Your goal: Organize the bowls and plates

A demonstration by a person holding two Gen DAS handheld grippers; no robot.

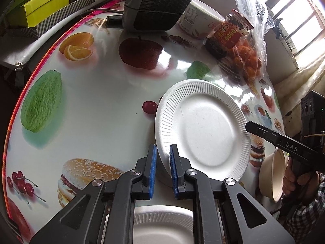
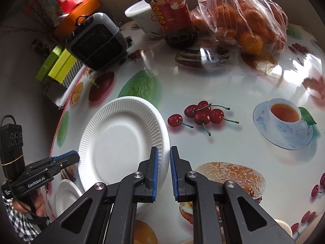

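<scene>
A white ribbed paper plate [image 1: 203,130] is tilted above the fruit-print table, also in the right wrist view [image 2: 121,140]. My left gripper [image 1: 162,158] is open, with the plate's left rim between its blue pads. My right gripper [image 2: 163,162] is open, with the plate's right rim between its pads; it also shows in the left wrist view [image 1: 262,131]. A second white plate [image 1: 162,225] lies flat near the table's front edge, also in the right wrist view [image 2: 65,195]. A tan paper bowl [image 1: 274,177] stands at the right.
At the table's back stand a grey mini fan [image 1: 156,4], a white tub [image 1: 199,18], a red-labelled jar [image 2: 172,14] and a plastic bag of oranges [image 2: 243,20]. Yellow-green boxes [image 1: 44,4] lie beyond the left edge. The table [image 1: 101,101] has a glossy fruit-print cover.
</scene>
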